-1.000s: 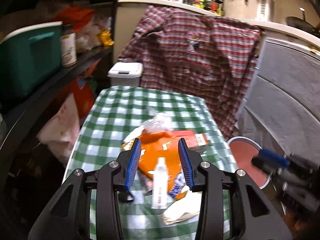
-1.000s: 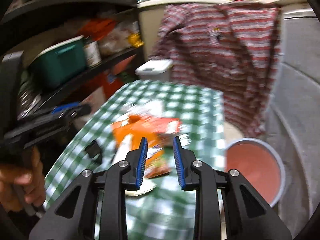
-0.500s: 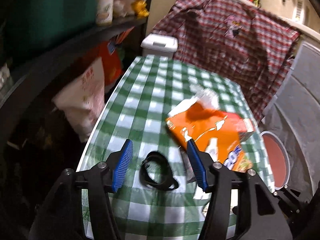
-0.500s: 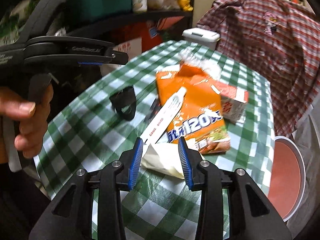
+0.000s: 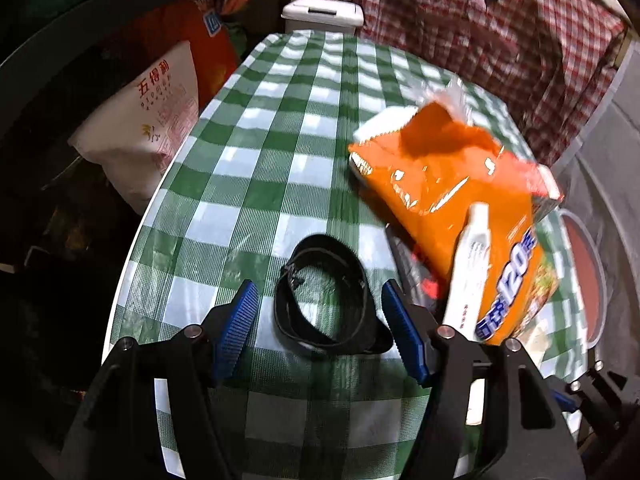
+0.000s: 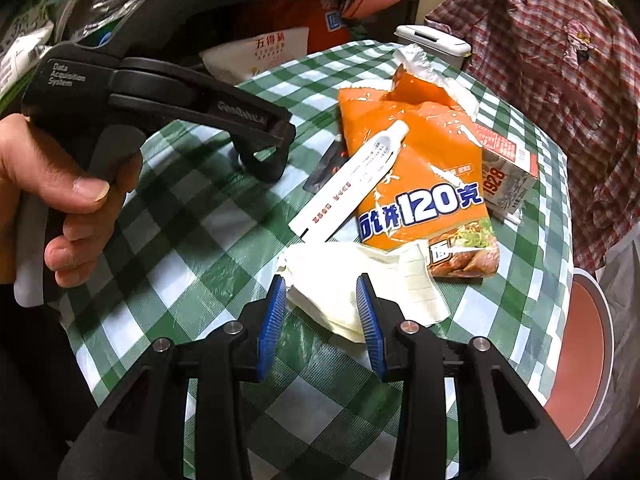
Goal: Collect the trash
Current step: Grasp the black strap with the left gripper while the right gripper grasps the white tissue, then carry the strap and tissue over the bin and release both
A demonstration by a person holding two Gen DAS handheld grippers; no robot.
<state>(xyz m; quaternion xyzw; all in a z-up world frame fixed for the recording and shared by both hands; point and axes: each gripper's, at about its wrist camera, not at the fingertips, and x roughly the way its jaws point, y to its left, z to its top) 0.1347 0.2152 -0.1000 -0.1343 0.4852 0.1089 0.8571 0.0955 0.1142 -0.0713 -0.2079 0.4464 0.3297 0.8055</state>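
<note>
Both tools lower, L (image 5: 316, 320) newly wide round black ring (image 5: 326, 300), R (image 6: 320, 316) part-open astride tissue(?) (image 6: 360, 284), "120" wrapper (image 6: 420, 184) beyond.

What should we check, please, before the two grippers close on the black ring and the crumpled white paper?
1. Left gripper open around the black ring: ok; its jaws have just been opening and the ring lies between them, untouched.
2. Right gripper open at the crumpled white paper: ok; paper sits between the jaws, not pressed.
3. Ring free of other trash: ok; it lies apart from the orange packet.
4. Paper free of other trash: cannot tell; its far edge meets the orange packet.
5. White tube clear of the right jaws: ok; it rests on the packet, farther away.
6. Red bin within reach: cannot tell; it sits beside the table.
</note>
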